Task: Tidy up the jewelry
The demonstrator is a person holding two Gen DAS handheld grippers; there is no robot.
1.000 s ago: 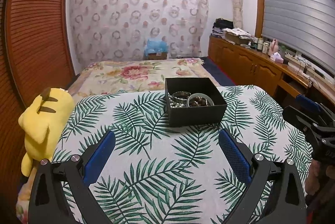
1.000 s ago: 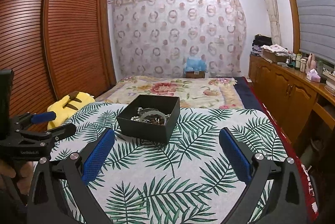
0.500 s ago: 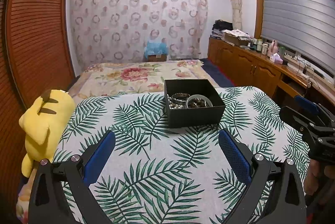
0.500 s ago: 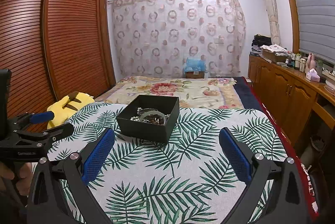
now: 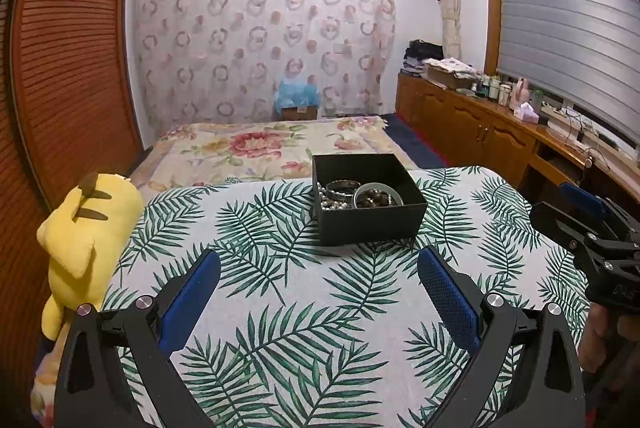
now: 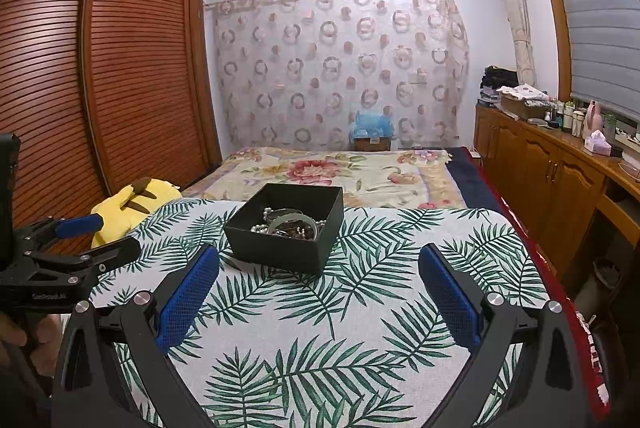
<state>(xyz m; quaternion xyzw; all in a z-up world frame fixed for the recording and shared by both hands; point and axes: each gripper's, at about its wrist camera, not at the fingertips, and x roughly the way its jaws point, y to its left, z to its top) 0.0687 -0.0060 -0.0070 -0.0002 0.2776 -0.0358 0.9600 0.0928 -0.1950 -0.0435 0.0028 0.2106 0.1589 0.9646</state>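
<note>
Jewelry box (image 5: 368, 198) on leaf cloth, left claw (image 5: 318, 284) and right claw (image 6: 319, 278) level, spread wide, empty

Matt black box (image 5: 370, 224) on printed cloth (image 5: 280, 288)

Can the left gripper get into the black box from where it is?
Probably yes: left gripper is open, the black box sits straight ahead, lidless, with only bare leaf-print cloth between them. The right gripper is off to the side.

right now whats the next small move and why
Probably ease the right gripper forward toward the black box: both grippers are open and empty, short of it, and the bracelets and beads lie tangled inside.
</note>
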